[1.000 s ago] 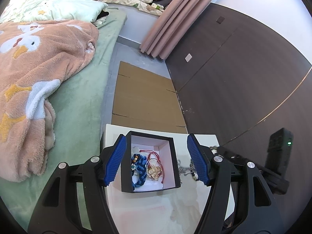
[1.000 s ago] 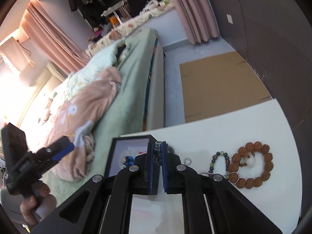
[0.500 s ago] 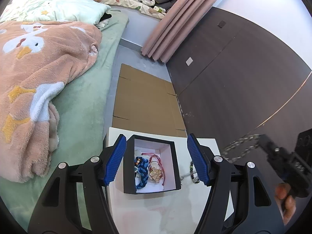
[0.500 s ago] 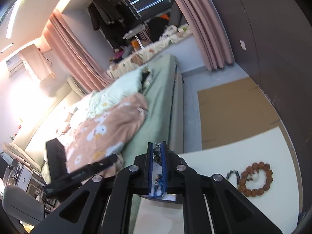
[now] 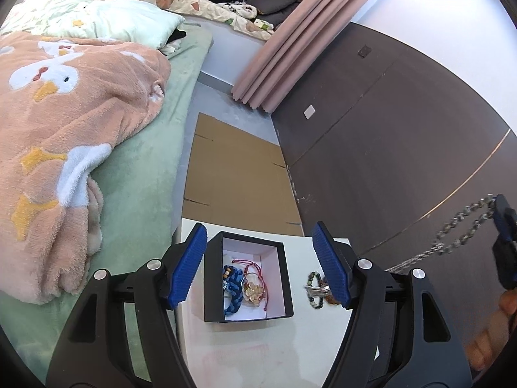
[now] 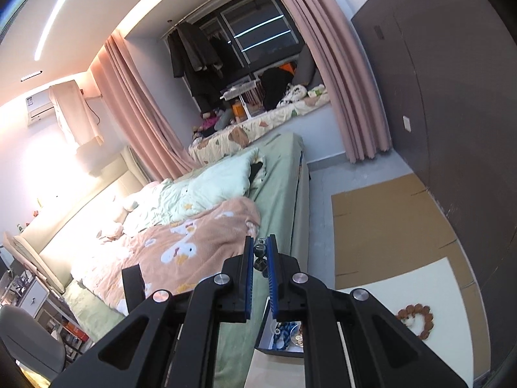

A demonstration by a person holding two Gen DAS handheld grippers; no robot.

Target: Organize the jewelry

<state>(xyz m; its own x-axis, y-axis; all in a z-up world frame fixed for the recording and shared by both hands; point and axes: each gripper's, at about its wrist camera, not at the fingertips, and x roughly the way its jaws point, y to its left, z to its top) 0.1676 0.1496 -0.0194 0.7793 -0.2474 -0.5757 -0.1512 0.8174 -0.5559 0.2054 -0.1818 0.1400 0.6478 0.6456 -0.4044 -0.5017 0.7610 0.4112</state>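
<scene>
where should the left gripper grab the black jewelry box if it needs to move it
Across the two side walls of the black jewelry box. It sits upright and open between the spread fingers of the left gripper, so coming straight forward and closing on the outer walls looks best. The rim is thin and the bracelets lie loose inside, so keep it level.

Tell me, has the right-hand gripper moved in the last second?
Yes. The right gripper has risen with the chain: the white table and wooden bead bracelet have sunk toward the bottom of its view.
</scene>
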